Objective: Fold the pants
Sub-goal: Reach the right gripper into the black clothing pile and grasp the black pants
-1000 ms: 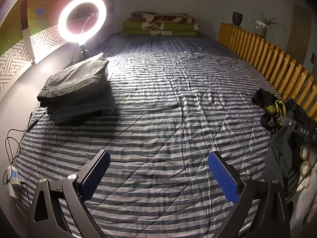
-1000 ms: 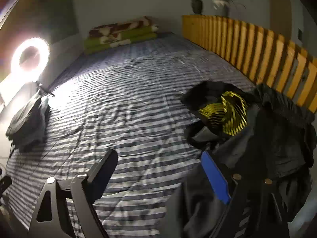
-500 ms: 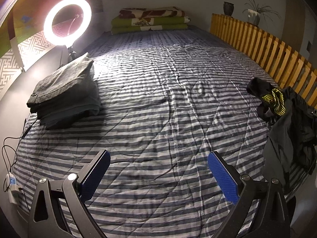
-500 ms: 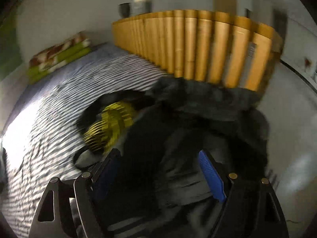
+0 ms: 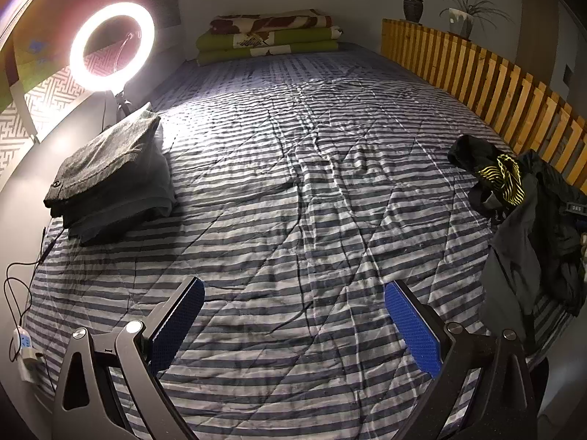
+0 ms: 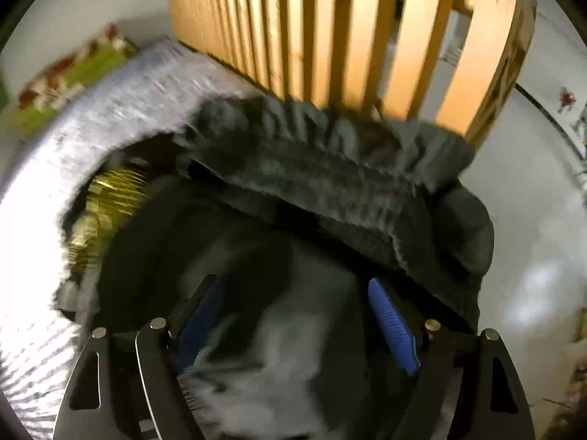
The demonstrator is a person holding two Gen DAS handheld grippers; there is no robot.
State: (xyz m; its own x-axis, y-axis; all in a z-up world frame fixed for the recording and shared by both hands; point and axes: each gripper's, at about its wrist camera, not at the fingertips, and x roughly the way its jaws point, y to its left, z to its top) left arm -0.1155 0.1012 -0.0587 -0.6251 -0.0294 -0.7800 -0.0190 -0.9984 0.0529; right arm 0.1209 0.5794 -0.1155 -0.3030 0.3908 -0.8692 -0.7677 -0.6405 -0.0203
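R gripper (image 6: 293, 324) now over pants (image 6: 330, 183)

The left gripper (image 5: 293, 324) hung level with its jaws spread wide; the right gripper (image 6: 299, 324) tilted downward, jaws also apart.

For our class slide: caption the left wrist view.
Open left gripper above a striped bed, folded pants left, unfolded dark clothes right.

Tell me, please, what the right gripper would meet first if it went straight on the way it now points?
Most likely the dark pants heaped at the bed's edge: the right gripper is open, with that cloth filling the view just ahead. The picture is blurred, so depth is uncertain.
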